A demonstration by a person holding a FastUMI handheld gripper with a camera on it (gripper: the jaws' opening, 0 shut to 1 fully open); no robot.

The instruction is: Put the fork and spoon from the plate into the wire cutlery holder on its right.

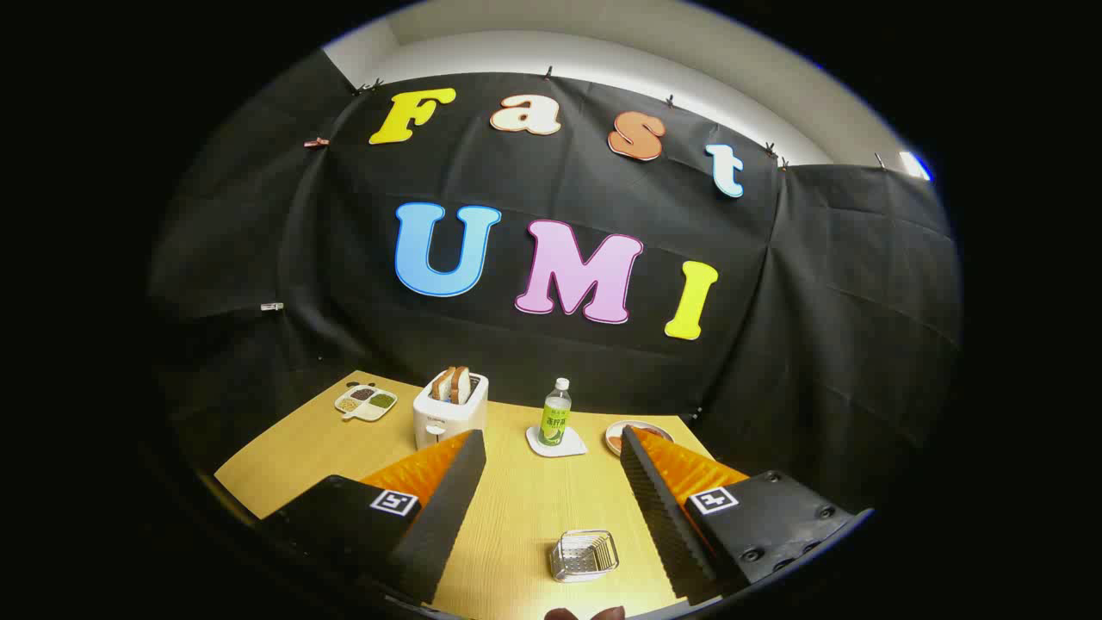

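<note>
My gripper [551,448] is open and held above the wooden table [516,508], its two fingers spread wide with nothing between them. The wire cutlery holder [584,554] sits on the table low between the fingers, closer to the right finger [659,508]. Past the right fingertip, a small plate [622,430] peeks out at the table's far right, mostly hidden by that finger. I cannot make out a fork or spoon on it.
At the back of the table stand a white toaster [449,409] with bread slices, a green-labelled bottle [556,415] on a white coaster [556,443], and a divided snack dish [366,402] at the far left. A dark rounded object [585,613] sits at the near edge.
</note>
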